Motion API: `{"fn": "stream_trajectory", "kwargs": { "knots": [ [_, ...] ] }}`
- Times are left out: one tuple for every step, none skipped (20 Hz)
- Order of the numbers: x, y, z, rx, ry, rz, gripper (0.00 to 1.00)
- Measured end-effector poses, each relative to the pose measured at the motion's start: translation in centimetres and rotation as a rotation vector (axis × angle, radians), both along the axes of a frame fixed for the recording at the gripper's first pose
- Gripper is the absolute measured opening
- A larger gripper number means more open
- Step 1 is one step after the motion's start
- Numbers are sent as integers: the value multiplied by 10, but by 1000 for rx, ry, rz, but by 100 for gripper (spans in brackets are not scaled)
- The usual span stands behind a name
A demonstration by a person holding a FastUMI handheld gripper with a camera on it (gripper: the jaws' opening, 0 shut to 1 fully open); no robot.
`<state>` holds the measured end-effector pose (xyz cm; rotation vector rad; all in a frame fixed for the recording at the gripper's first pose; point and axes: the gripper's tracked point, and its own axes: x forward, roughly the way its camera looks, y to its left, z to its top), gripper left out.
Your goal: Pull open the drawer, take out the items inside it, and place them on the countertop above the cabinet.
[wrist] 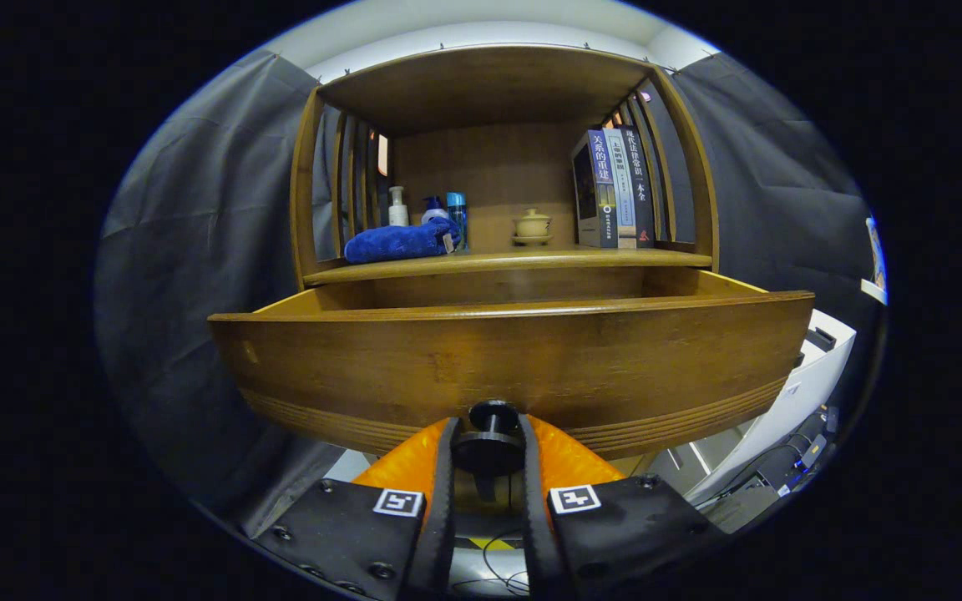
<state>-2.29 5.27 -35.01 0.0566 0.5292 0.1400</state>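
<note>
A wooden drawer (514, 359) stands pulled out from under the cabinet's countertop (506, 260). Its curved front panel is right ahead of me and hides whatever lies inside. My gripper (488, 446) is shut on the drawer's dark round knob (489, 434), one finger on each side of it. On the countertop, at the left, lies a folded blue towel (399, 242) with a white pump bottle (397, 207) and a blue bottle (456, 213) behind it.
A small lidded ceramic cup (532, 225) sits mid-countertop, and three upright books (615, 188) stand at its right end. Slatted wooden sides and a wooden top enclose the shelf. White furniture (807, 376) and cables lie low to the right.
</note>
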Motion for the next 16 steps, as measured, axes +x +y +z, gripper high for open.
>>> {"fn": "stream_trajectory", "kwargs": {
  "knots": [
    [-3, 0, 0, 8, 11, -2, 42],
    [-5, 1, 0, 16, 15, -6, 42],
    [-7, 1, 1, 15, 16, -5, 42],
    [-7, 0, 2, 5, 9, 2, 42],
    [-7, 0, 0, -5, 1, 9, 42],
    [-6, 0, 1, -8, -7, 9, 42],
    [-6, 0, -1, -5, -5, 6, 42],
    [-6, 0, 0, 0, -5, 2, 43],
    [-5, 0, 0, 0, -6, 5, 46],
    [-4, 0, -2, -4, 5, 7, 49],
    [-8, 2, -4, 0, 7, 13, 52],
    [-9, 6, -5, 5, 13, 24, 58],
    [-10, 9, -5, 6, 14, 36, 65],
    [-10, 11, -3, 5, 9, 42, 72],
    [-10, 11, -1, 2, 0, 38, 78],
    [-9, 9, 0, -3, -5, 33, 85]
  ]
}}
